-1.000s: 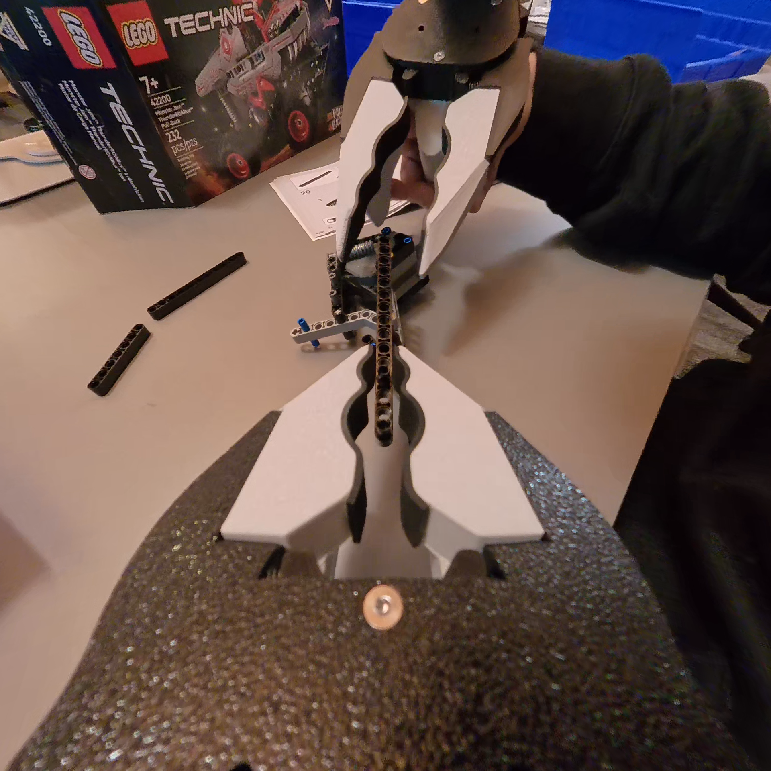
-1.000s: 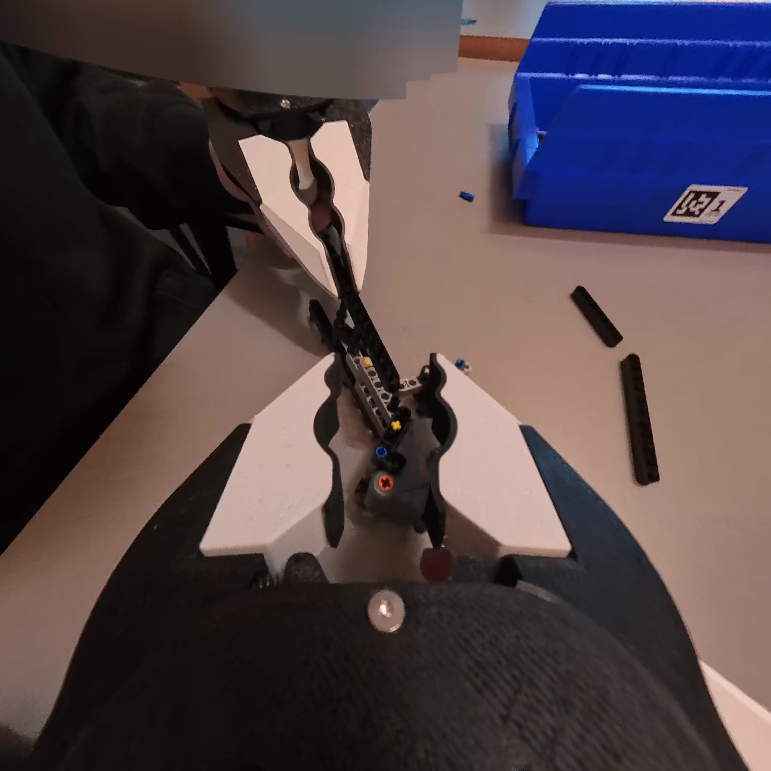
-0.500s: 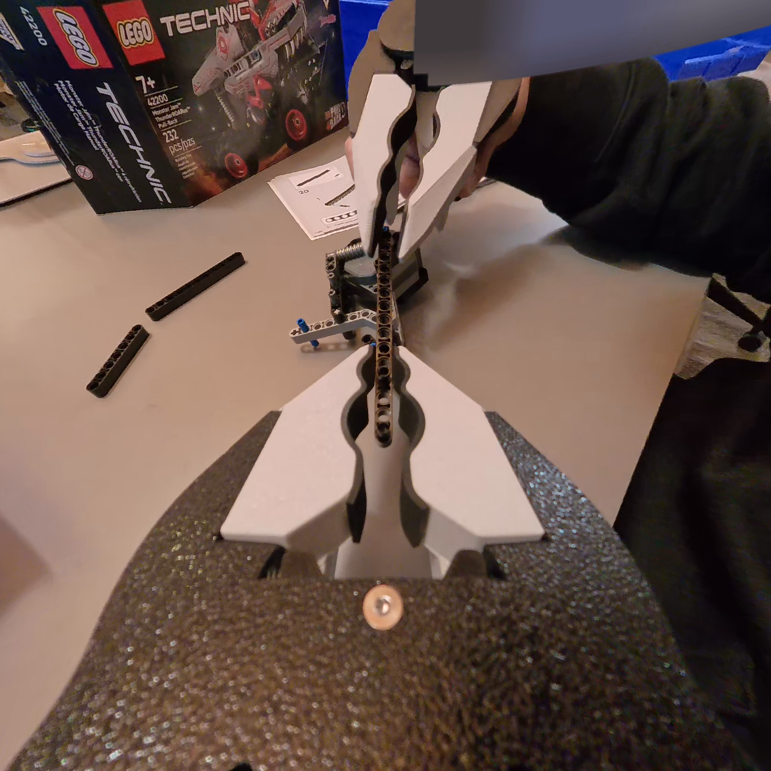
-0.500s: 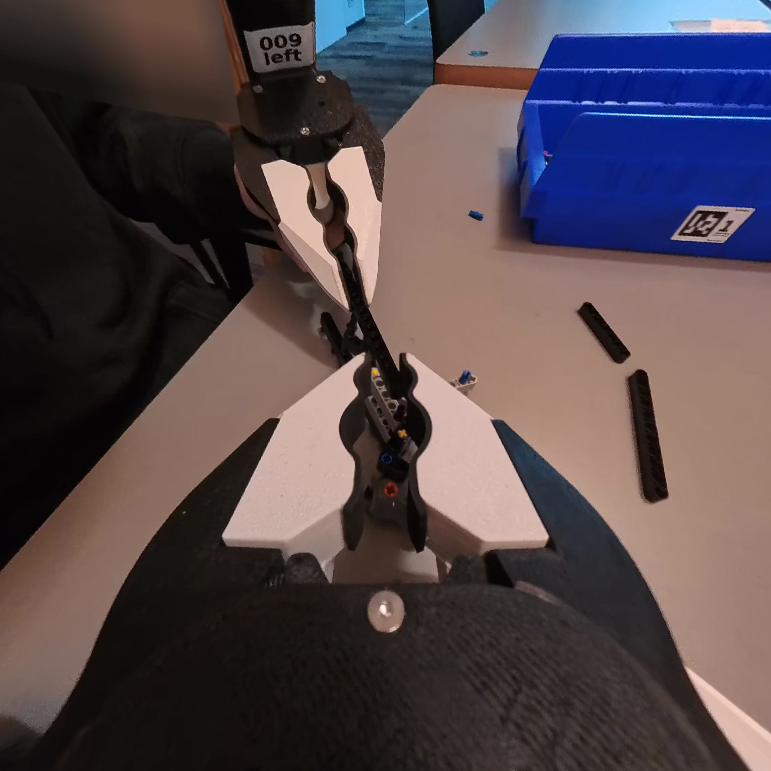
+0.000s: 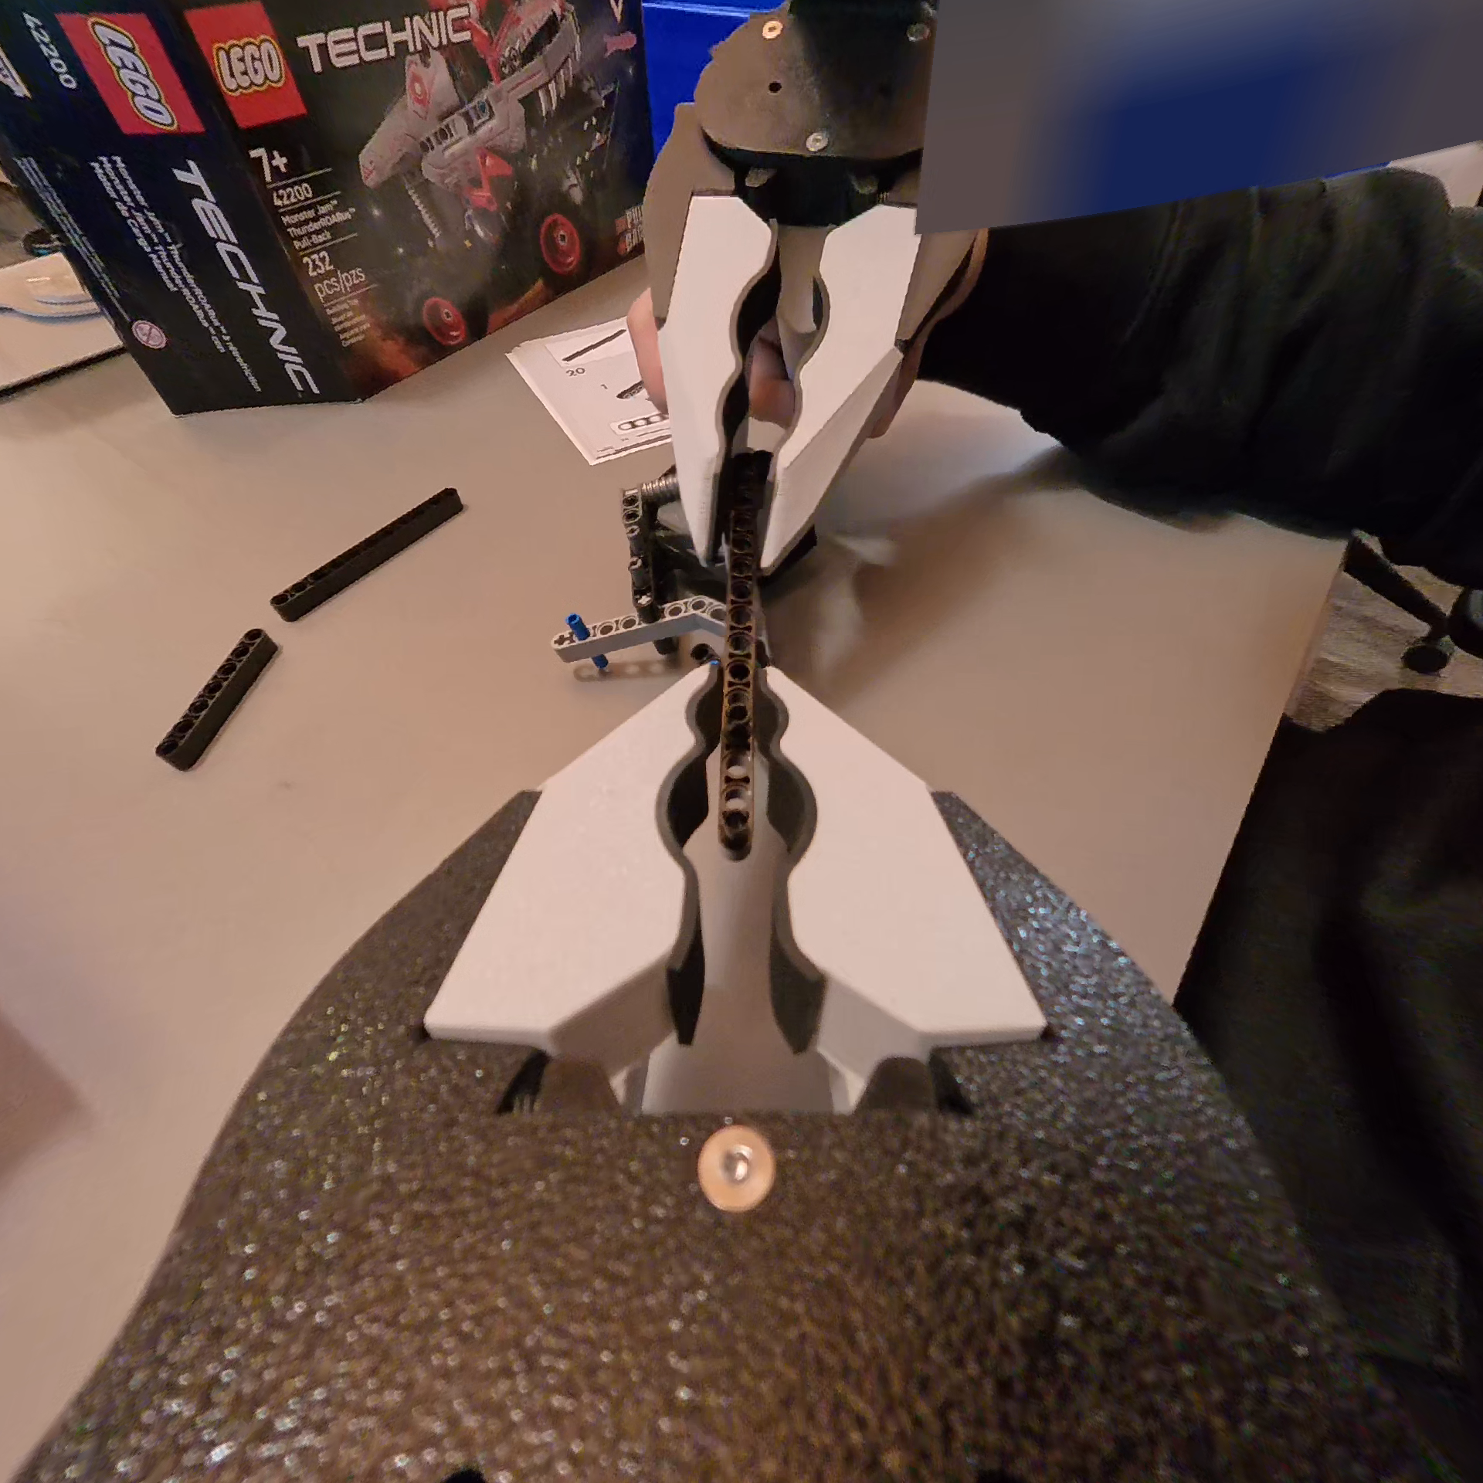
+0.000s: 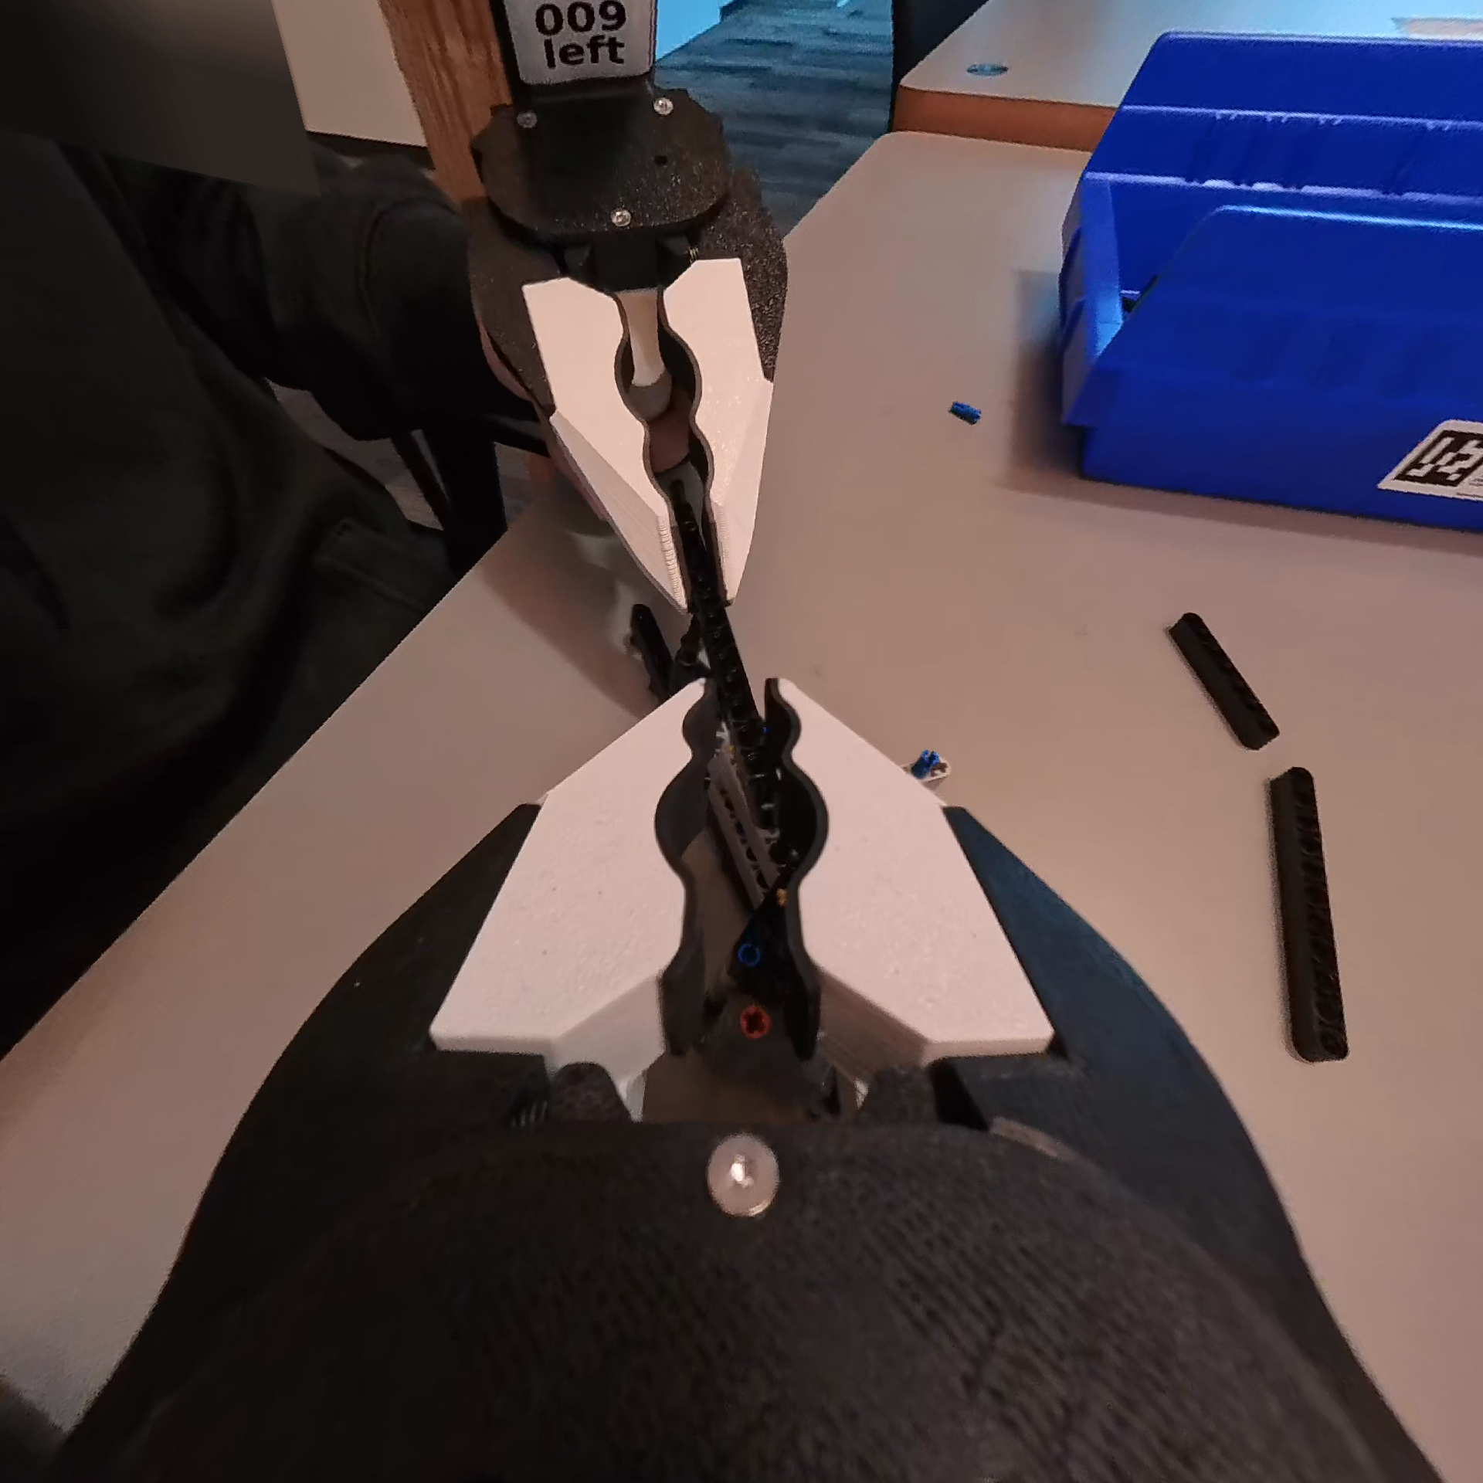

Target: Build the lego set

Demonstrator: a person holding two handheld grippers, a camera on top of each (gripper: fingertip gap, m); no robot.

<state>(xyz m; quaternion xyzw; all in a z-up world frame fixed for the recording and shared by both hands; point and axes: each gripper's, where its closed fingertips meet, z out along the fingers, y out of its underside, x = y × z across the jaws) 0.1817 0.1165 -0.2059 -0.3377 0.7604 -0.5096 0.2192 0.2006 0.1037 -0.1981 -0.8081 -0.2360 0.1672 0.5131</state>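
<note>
**Right jaws close in on the build**

Our left gripper [image 5: 737,698] keeps its jaws clamped on the near end of the long black beam [image 5: 742,634], which runs forward into the partly built chassis [image 5: 654,562] on the worktop [image 5: 321,843]. A second ago our right gripper [image 6: 742,706] stood wide around the chassis; now its jaws have drawn in around the far end, and we cannot tell whether they grip it. We judge this braces the chassis so the beam can be pressed home onto its pins. A grey beam with a blue pin [image 5: 622,634] sticks out sideways. Two spare black beams [image 5: 365,554] lie well apart to the side, near the set's box [image 5: 241,201] and instruction sheet [image 5: 594,401].
</note>
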